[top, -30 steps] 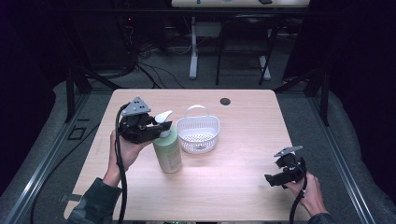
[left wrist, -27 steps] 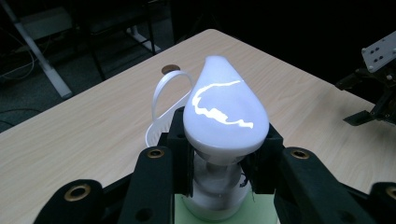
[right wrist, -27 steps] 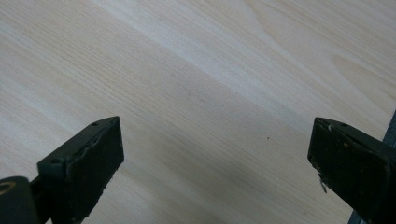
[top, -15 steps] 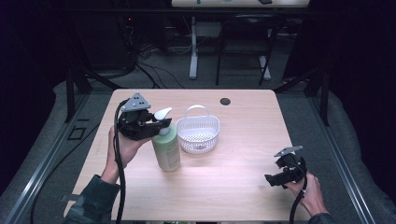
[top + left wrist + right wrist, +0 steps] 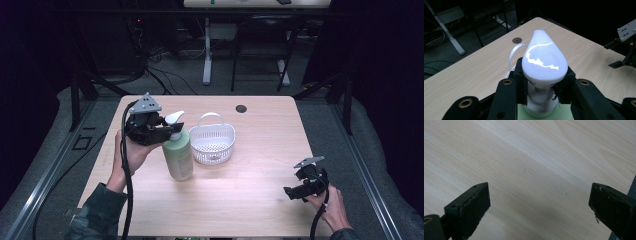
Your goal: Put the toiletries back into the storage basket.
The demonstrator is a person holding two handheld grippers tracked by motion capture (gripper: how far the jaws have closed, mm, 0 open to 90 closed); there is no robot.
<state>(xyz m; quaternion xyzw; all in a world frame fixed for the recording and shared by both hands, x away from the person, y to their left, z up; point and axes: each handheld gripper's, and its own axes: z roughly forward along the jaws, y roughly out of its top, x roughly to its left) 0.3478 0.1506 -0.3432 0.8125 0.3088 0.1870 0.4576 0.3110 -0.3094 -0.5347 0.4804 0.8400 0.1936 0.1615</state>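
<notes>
A pale wooden table [image 5: 240, 195] is seen from above, with dark floor and cables beyond its far edge and a small round hole [image 5: 241, 108] set near that edge. Wide bare wood is left across the near half and the whole right side; the left edge is crowded by a forearm and a trailing cable.

Near the middle, a white slotted basket [image 5: 212, 145] with an upright loop handle is stood; nothing can be made out inside it. Just beside it, on its left, a green soap bottle [image 5: 178, 155] is stood upright on the wood, its body pale green and its pump head [image 5: 544, 60] white, glossy and teardrop-shaped, the spout pointed away from the gripper towards the far side of the table. Whether bottle and basket touch cannot be told.

The left gripper [image 5: 167, 131] is closed around the bottle's white neck just under the pump head, the jaws pressed in from both sides, as is shown in the left gripper view.

The right gripper [image 5: 291, 192] is held low near the table's right front corner, well apart from the bottle; its jaws are spread wide over bare wood, with nothing between them.
</notes>
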